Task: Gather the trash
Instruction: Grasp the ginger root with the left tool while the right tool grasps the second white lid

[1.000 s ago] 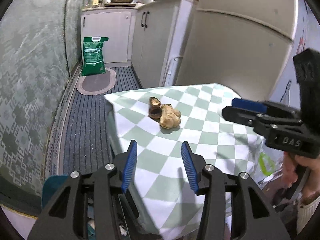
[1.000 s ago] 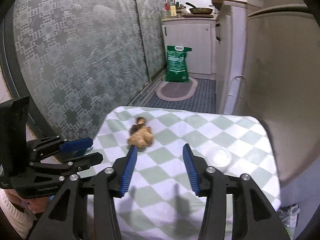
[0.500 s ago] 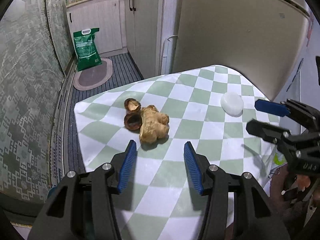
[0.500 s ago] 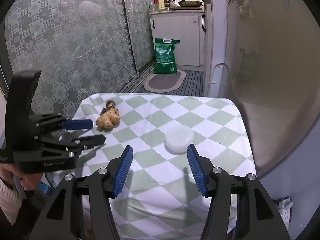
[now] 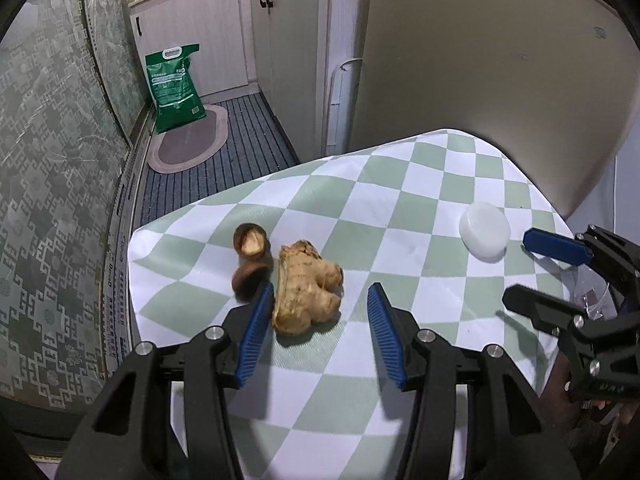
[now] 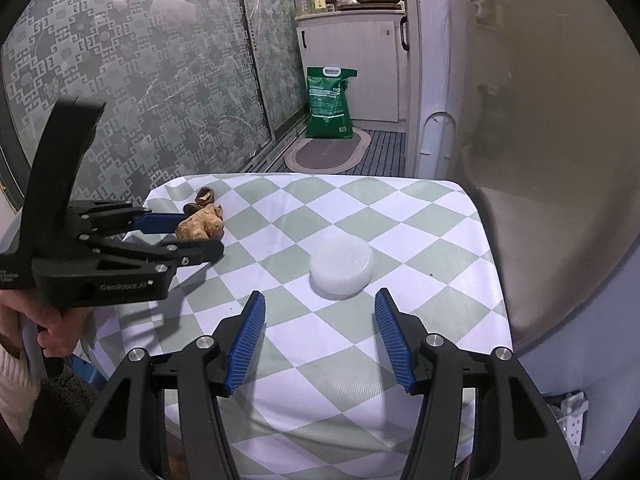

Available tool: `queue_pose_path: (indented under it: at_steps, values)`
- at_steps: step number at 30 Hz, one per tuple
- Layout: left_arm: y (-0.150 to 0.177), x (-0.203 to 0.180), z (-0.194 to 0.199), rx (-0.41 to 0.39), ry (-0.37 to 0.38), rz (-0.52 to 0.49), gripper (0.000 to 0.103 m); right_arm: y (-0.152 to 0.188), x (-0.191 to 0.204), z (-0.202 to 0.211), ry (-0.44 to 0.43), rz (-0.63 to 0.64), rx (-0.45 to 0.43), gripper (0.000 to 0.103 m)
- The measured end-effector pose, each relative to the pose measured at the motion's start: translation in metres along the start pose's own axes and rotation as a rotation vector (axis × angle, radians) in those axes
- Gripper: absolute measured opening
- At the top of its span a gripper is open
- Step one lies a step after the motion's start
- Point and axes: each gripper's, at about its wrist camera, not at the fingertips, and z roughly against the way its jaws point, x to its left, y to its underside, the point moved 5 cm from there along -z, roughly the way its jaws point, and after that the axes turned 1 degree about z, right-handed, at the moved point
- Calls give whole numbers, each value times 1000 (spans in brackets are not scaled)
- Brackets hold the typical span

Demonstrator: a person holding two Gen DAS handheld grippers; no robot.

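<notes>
A knobbly ginger root [image 5: 308, 292] lies on the green-and-white checked tablecloth [image 5: 420, 184], with two brown nut-shell halves [image 5: 249, 240] touching its left side. My left gripper [image 5: 320, 294] points down at the ginger. Its jaws are closing, the ginger's near end sits between the tips, and the left pad [image 5: 256, 320] is almost against it. The right wrist view shows that gripper [image 6: 198, 236] flanking the ginger [image 6: 200, 226]. A white round lid [image 6: 342, 266] lies just beyond my right gripper [image 6: 320, 299], which stands open and holds nothing.
The table's far edge drops to a striped floor with an oval mat [image 5: 188, 144] and a green sack [image 5: 174, 80]. A patterned glass door [image 6: 140, 80] runs along the left. A fridge [image 5: 480, 60] and white cabinets [image 5: 224, 32] stand behind and to the right.
My left gripper has come forward and down until the ginger lies between its tips. My right gripper has drawn up to the white lid, and its jaws stand a little wider.
</notes>
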Motion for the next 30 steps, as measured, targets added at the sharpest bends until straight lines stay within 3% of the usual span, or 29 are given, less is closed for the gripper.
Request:
queue_pose_path:
  at_steps: [3,6,21,30]
  values:
    - [-4,3,-2,0,-17,13,38,0,0,-2,6,4,3,58]
    - [-5,5,-1,-14,-12,26,36,-2,0,-4,20,15,5,58]
    - [12,10,58,-154,85,98,35,-8,2,-16,90,63,24,58]
    - [37,40,92,-228,101,178,35,-14,10,-28,122,96,34,58]
